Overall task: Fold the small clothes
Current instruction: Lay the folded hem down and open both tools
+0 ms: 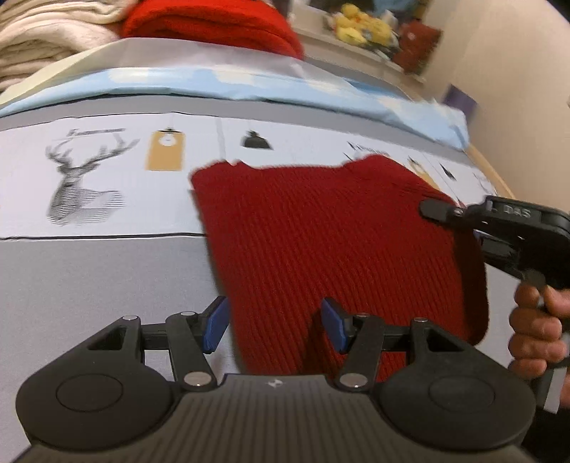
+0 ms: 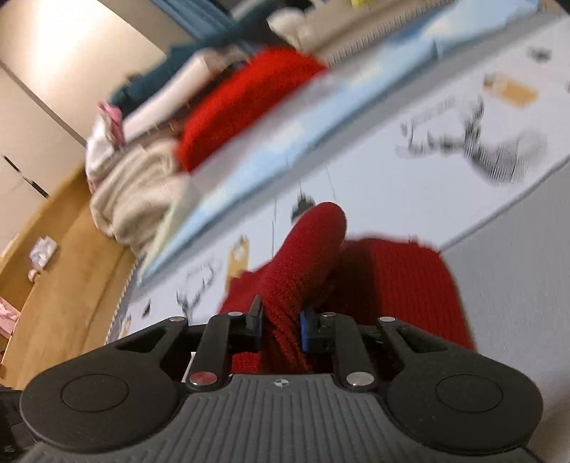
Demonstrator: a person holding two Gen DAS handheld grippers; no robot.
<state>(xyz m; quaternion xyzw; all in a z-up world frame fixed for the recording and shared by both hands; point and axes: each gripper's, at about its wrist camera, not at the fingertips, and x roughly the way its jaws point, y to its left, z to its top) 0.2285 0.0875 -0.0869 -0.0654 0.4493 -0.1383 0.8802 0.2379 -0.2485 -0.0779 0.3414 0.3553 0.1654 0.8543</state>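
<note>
Pinching the red knit (image 2: 306, 270), the right claw (image 2: 281, 327) hides its edge.

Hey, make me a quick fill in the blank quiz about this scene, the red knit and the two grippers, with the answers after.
1. The right gripper is shut on the dark ____ knit.
2. The left gripper has its jaws ____, with blue pads gripping nothing.
3. The bedcover under the knit shows a printed ____ with antlers.
4. Behind it, a brighter red knit lies beside a ____ blanket.

Missing words: red; open; deer; cream
</note>
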